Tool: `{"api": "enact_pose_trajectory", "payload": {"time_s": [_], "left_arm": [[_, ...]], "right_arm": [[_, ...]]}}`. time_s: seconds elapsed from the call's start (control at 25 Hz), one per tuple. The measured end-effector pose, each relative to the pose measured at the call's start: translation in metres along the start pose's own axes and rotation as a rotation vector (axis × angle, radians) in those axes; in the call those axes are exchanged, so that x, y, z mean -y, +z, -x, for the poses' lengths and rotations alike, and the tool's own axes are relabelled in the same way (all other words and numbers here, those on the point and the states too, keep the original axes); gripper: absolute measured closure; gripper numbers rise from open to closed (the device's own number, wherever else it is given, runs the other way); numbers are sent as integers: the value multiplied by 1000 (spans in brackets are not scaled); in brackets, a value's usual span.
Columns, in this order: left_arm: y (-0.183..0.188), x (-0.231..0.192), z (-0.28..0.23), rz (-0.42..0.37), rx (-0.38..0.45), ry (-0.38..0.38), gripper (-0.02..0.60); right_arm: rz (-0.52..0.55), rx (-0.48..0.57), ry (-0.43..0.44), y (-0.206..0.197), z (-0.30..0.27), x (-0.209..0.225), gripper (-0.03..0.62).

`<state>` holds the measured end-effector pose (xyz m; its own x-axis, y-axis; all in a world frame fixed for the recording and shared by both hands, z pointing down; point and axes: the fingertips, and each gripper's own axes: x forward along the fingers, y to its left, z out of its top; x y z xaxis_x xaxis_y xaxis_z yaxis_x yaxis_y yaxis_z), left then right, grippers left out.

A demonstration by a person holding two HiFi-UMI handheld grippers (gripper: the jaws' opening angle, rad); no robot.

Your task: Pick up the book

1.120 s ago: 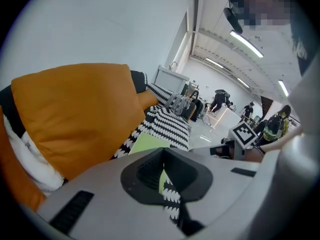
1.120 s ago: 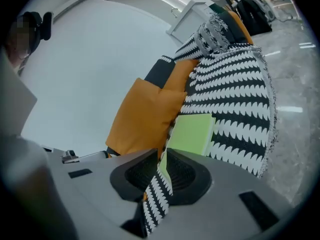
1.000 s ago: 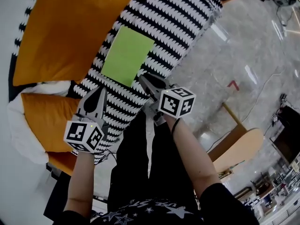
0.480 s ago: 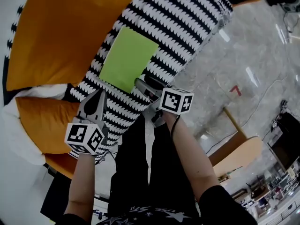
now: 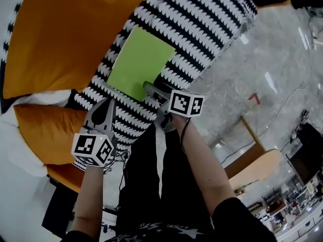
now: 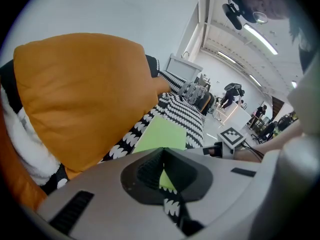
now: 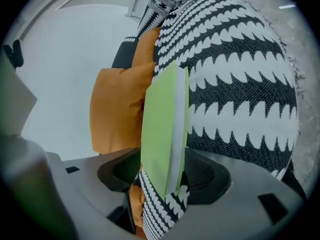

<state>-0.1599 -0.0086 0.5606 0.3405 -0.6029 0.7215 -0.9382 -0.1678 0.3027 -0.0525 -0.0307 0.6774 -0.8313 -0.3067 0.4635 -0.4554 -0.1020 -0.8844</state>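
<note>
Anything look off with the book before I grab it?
Nothing stands out. The green book lies flat and closed on the patterned sofa cover, its near corner between the opening jaws of the right tool, not yet pinched.

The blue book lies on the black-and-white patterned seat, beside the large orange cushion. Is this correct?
Not quite. The head view shows the book is green, not blue. It does lie on the black-and-white patterned seat, beside the large orange cushion.

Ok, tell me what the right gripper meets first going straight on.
The green book: its near edge lies between the right gripper's opening jaws, apparently ungripped, on the patterned cover.
</note>
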Motion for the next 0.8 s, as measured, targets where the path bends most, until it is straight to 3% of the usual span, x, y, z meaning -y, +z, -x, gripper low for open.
{"api": "enact_pose_trajectory", "payload": {"time_s": [0.32, 0.48, 0.6, 0.8], "left_arm": [[-5, -1, 2, -16, -11, -10, 577], [-6, -9, 3, -10, -11, -3, 577], [-7, -11, 5, -11, -14, -4, 577], [-8, -17, 16, -15, -8, 1, 577]], "right_arm": [[-27, 7, -18, -5, -13, 14, 335], [-78, 33, 41, 1, -13, 8, 336], [-57, 22, 72, 3, -14, 0, 336], [-38, 46, 201, 10, -12, -39, 338]]}}
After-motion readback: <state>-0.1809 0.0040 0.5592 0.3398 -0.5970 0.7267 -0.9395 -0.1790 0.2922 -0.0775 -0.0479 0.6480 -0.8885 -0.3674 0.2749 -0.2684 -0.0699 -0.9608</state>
